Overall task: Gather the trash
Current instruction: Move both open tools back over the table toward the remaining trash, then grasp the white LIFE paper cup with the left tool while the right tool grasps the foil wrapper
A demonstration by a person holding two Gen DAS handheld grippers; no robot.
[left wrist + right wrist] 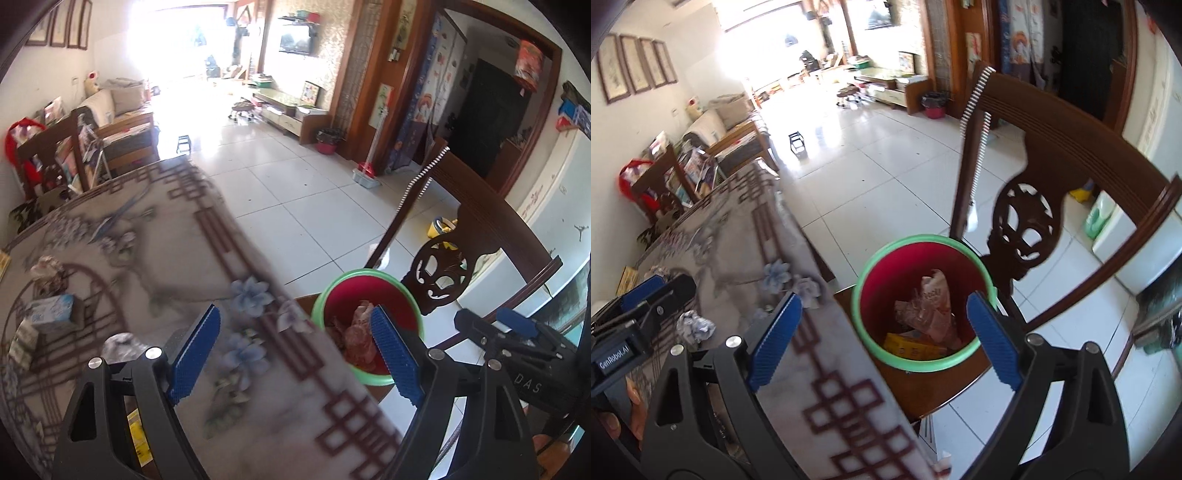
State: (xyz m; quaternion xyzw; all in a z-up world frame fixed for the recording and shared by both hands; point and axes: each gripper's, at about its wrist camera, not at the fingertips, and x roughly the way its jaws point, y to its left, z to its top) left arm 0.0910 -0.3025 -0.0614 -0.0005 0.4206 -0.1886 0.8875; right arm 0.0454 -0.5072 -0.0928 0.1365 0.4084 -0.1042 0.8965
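Litter is left at the far left of the patterned grey tablecloth [155, 236] in the left wrist view: a crumpled brownish wad of paper [46, 267], a small light-blue carton [51, 312] just below it, and a green-and-white packet [24, 343] near the cloth's left edge. Closer to the middle, a crumpled grey-white paper ball [120, 341] is seen just beside the left gripper [295, 350], whose blue ribbed pads are spread wide with nothing between them; only the cloth and the bin rim are framed by them. To the right, a red plastic waste bin with a green rim [369, 275] is set on the seat of a carved dark wooden chair [476, 218] at the table's edge, and crumpled pinkish wrappers are already lying inside. In the right wrist view the same paper ball [696, 326] is found left of the right gripper [884, 338], which is likewise held wide open and empty above the table edge, while the bin [925, 238] is shown holding a crinkled wrapper and a yellow box. The task is judged to be partly done: some trash is binned, and at least four pieces are left on the table to be collected.
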